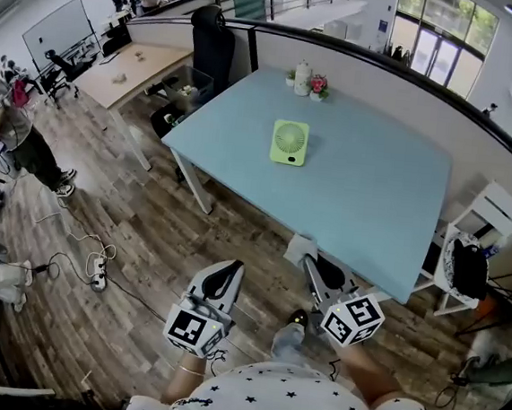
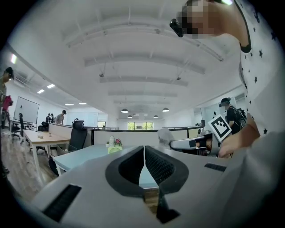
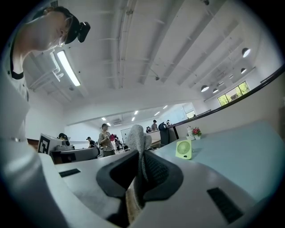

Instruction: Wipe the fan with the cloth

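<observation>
A small green fan (image 1: 289, 143) stands upright near the middle of the light blue table (image 1: 391, 204), far ahead of both grippers. It also shows as the distant fan (image 3: 183, 149) in the right gripper view and as the fan (image 2: 115, 150) in the left one. My right gripper (image 1: 308, 261) hangs just short of the table's near edge, shut on a grey cloth (image 3: 137, 141) that sticks up between its jaws. The left gripper (image 1: 233, 267) hovers over the wooden floor beside it. Its jaws meet with nothing between them (image 2: 143, 152).
A white vase (image 1: 302, 77) and potted flowers (image 1: 318, 87) stand at the table's far edge. A black office chair (image 1: 212, 44) is at the far left corner, and a white chair with a bag (image 1: 468, 262) on the right. A power strip and cables (image 1: 98, 270) lie on the floor.
</observation>
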Motion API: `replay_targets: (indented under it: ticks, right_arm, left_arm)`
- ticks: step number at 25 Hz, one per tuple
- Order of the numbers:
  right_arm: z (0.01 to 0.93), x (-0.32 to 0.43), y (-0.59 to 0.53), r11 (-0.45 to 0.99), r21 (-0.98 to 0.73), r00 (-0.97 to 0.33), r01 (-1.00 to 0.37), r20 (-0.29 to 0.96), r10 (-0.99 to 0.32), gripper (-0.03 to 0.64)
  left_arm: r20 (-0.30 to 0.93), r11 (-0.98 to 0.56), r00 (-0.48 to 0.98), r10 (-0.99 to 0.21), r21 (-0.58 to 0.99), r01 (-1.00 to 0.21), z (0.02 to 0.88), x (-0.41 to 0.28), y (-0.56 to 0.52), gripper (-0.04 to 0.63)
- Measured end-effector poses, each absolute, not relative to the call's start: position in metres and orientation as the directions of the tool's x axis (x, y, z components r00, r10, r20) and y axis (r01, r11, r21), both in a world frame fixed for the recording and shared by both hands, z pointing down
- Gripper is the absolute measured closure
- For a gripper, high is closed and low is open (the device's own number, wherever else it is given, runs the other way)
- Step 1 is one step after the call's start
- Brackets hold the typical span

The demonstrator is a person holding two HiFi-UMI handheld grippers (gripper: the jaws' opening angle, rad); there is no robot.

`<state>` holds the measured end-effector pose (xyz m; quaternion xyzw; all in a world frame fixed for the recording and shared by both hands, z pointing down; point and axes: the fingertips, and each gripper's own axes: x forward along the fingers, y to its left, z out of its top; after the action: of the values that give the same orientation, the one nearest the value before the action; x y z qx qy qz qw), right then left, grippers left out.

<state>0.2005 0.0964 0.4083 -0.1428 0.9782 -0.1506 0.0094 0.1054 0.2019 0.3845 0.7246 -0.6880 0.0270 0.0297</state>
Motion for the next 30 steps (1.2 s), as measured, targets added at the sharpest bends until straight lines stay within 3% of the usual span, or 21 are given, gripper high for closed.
replay_targets:
  ticks: [19, 30]
  right_arm:
    - [0.427, 0.182, -0.048, 0.877, -0.308, -0.928, -0.368, 0.072, -0.364, 0.589]
    - [0.426, 0.128, -0.113, 0.809, -0.299, -0.858, -0.505, 0.077, -0.507, 0.589]
  left_arm:
    - [0.082, -0.123, 0.126, -0.989, 0.041, -0.992, 0.408, 0.08, 0.039, 0.563]
    - [0.083, -0.293, 0.294, -0.952, 0.017, -0.956, 0.41, 0.011, -0.05, 0.563]
